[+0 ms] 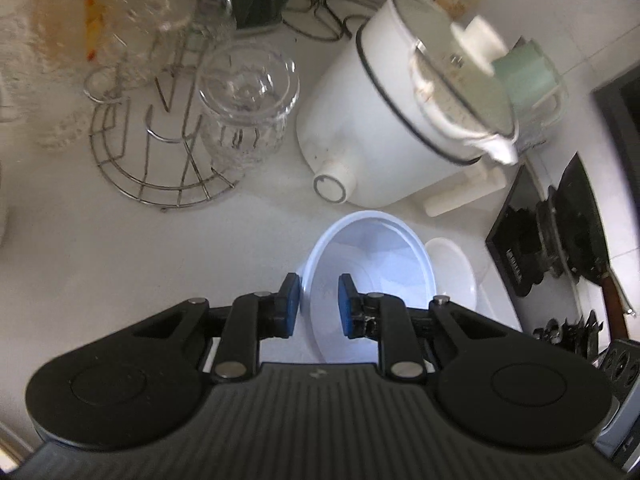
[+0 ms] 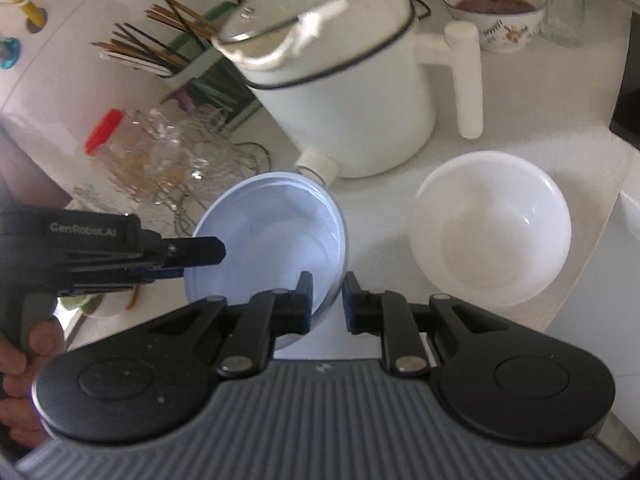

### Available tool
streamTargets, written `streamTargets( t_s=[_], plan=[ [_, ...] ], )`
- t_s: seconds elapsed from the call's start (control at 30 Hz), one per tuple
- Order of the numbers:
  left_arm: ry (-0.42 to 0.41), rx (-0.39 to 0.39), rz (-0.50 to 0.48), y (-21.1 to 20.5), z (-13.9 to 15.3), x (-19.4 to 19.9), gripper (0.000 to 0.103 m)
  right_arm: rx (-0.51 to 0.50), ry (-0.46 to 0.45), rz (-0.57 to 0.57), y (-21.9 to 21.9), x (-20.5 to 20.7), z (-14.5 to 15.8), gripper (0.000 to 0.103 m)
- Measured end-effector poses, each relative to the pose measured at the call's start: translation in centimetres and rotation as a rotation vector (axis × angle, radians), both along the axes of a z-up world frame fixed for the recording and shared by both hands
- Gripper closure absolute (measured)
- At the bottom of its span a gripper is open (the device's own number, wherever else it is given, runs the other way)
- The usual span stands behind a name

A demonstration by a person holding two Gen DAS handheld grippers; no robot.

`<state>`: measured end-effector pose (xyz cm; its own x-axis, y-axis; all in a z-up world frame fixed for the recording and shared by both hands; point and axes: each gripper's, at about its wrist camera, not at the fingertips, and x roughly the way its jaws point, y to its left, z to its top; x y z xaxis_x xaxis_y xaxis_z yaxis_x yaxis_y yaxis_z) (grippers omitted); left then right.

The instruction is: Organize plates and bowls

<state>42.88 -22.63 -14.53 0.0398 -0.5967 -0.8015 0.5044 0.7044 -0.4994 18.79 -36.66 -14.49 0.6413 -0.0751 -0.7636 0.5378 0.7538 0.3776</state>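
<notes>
Pot (image 2: 340,92) at back of bench (image 2: 400,188). Before it, two bowls: one (image 2: 276,236) left, other (image 2: 492,232) right. Rack (image 1: 160,152) left of pot.

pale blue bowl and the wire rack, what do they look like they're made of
Pale blue bowl: probably thin plastic, glossy and slightly translucent, since light glows through its wall. Wire rack: bare metal, likely steel, with thin silvery rods that shine in the light.

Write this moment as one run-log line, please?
left gripper: shut on pale blue bowl rim | right gripper: shut on opposite rim | white bowl: on counter, untouched
</notes>
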Motion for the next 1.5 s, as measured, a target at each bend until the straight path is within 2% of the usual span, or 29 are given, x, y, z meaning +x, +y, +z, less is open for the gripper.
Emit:
streamTargets(
  t_s=[0.4,0.57,0.77,0.97,1.33,1.43,1.5],
  plan=[
    [-0.075,-0.053,0.022,5.5,4.9,-2.9,0.079,-0.032,-0.067,0.026,3.9,-1.6,3.8,0.085],
    [-0.097,-0.082,0.049,8.7,6.9,-3.7,0.079,-0.007,-0.099,0.051,5.6,-2.1,4.9,0.084],
    [-0.152,-0.069,0.066,12.2,8.6,-4.9,0.079,-0.046,-0.136,0.108,8.2,-1.7,6.3,0.084],
    [-0.127,-0.033,0.108,15.4,6.9,-6.3,0.079,-0.057,-0.093,0.169,10.1,-0.9,5.5,0.084],
    [-0.050,0.064,0.130,18.2,1.4,-9.3,0.079,-0.047,0.069,0.260,12.6,-0.9,1.1,0.084],
    [-0.012,0.053,0.168,18.9,0.9,-9.3,0.079,-0.045,0.088,0.275,12.7,-0.8,0.7,0.085],
    [-0.019,0.068,0.168,19.0,0.9,-9.5,0.079,-0.075,0.093,0.304,13.2,-0.6,0.7,0.084]
  ],
)
